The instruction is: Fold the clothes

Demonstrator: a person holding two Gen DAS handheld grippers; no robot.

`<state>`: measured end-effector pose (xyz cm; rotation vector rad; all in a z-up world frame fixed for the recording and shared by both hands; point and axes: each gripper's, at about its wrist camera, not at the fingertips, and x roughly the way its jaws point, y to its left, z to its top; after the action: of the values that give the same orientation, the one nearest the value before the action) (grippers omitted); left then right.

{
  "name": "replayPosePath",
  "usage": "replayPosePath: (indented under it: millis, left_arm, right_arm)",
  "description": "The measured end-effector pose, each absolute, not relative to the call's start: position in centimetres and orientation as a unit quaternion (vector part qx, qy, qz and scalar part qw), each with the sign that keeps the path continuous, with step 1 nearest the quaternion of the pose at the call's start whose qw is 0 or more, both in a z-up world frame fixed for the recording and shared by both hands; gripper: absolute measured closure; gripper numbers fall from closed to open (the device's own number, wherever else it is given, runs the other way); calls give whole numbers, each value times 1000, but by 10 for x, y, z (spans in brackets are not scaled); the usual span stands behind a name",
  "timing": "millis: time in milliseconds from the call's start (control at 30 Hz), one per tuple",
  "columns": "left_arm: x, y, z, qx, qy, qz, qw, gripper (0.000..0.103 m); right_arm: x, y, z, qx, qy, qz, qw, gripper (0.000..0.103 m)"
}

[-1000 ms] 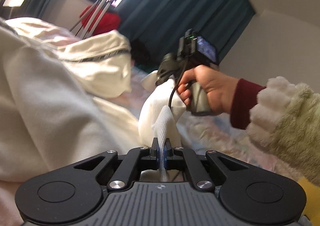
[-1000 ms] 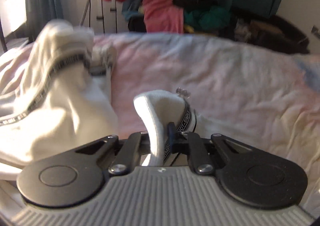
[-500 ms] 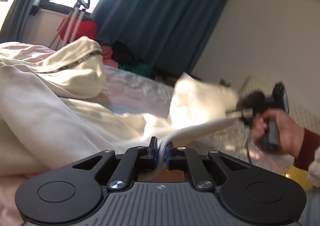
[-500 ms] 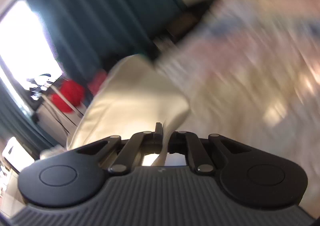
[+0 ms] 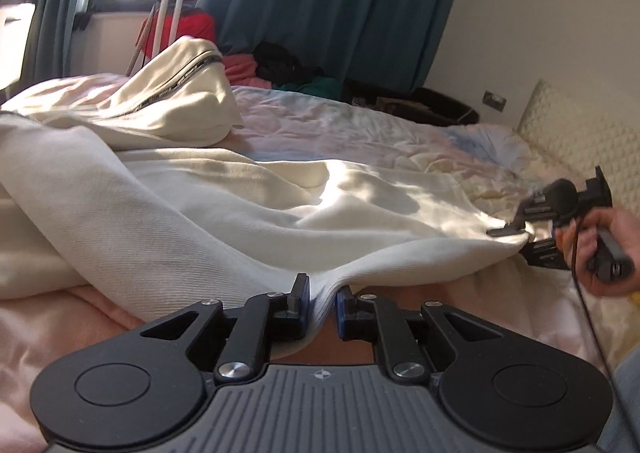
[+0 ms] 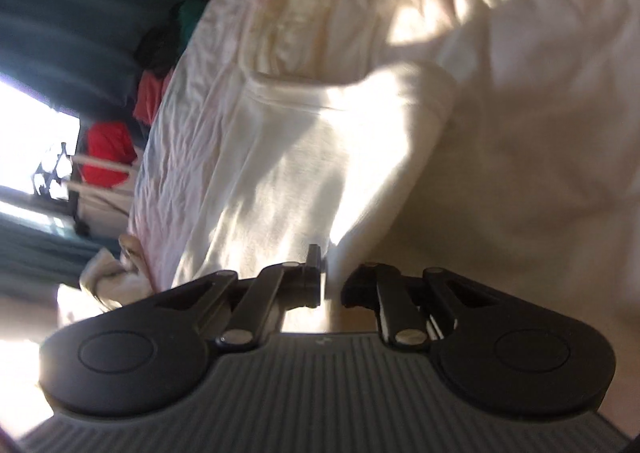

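Across the middle of the left-wrist frame your cream garment (image 5: 248, 209) now lies spread low and wide over the bed (image 5: 360, 129); a second ago it was bunched into a narrow peak between your two hands, with the right hand close in. You have drawn its ribbed hem out into a long taut line, which I read as squaring up an edge so a clean fold can follow; nothing here looks folded flat yet. The cloth is a thick, soft knit with a fine diagonal weave, sagging in broad rolls, and a black-trimmed part of it humps up at upper left. The bed's quilt under it is crinkled, pale pink and blue. At lower centre your left tongs (image 5: 322, 303) are clamped on a pinch of the hem. At the right edge your right tongs (image 5: 516, 231) bite the far corner, with your hand (image 5: 600, 253) behind them; in the tilted, blurred right-wrist view those tongs (image 6: 332, 277) have cloth pinched between them.
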<state>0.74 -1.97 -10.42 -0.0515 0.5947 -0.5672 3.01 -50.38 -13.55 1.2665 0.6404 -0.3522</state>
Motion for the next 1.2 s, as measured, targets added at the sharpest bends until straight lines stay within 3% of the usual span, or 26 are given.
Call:
replayPosePath:
  millis: [33, 100, 167, 233, 300, 367, 433, 500, 567, 667, 800, 933, 1033, 1100, 1200]
  left_arm:
    - [4, -20, -106, -23, 290, -274, 917, 88]
    - [1, -22, -110, -16, 294, -269, 917, 87]
    - [-1, -21, -108, -19, 301, -264, 916, 86]
    - [-3, -17, -101, -30, 309, -259, 914, 78]
    - [-5, -12, -94, -43, 318, -254, 912, 54]
    - [-7, 6, -81, -102, 325, -239, 909, 36]
    - [-7, 33, -71, -172, 328, -219, 903, 34]
    - [-6, 70, -69, -263, 317, -189, 891, 24]
    - [-2, 112, -83, -361, 307, -120, 872, 20]
    - [7, 171, -112, -489, 301, 1, 819, 24]
    - [-2, 239, -136, -616, 218, 110, 749, 38]
    - [2, 275, -138, -646, 183, 159, 724, 45]
    - [8, 287, -137, -634, 185, 166, 732, 75]
    - [11, 293, -135, -624, 191, 166, 739, 87]
    - [3, 298, -111, -599, 182, 163, 762, 94]
  right_arm:
    - [28, -507, -141, 590, 294, -155, 735, 77]
    - [26, -510, -148, 607, 289, -153, 724, 71]
    - [27, -510, -150, 606, 281, -165, 726, 73]
    - [31, -509, -151, 591, 281, -178, 735, 75]
    - [34, -507, -150, 573, 280, -186, 748, 78]
    - [37, -508, -146, 549, 276, -200, 763, 85]
    - [39, -510, -141, 525, 274, -213, 777, 94]
    - [39, -515, -141, 532, 269, -206, 776, 96]
    - [39, -520, -140, 540, 259, -198, 776, 96]
    - [38, -525, -139, 553, 243, -200, 771, 96]
    - [35, -525, -133, 554, 218, -206, 776, 96]
    - [34, -525, -119, 532, 194, -204, 798, 96]
    - [36, -525, -112, 499, 197, -212, 817, 96]
    - [37, -525, -115, 497, 200, -219, 816, 96]
    - [36, -527, -122, 509, 205, -235, 803, 96]
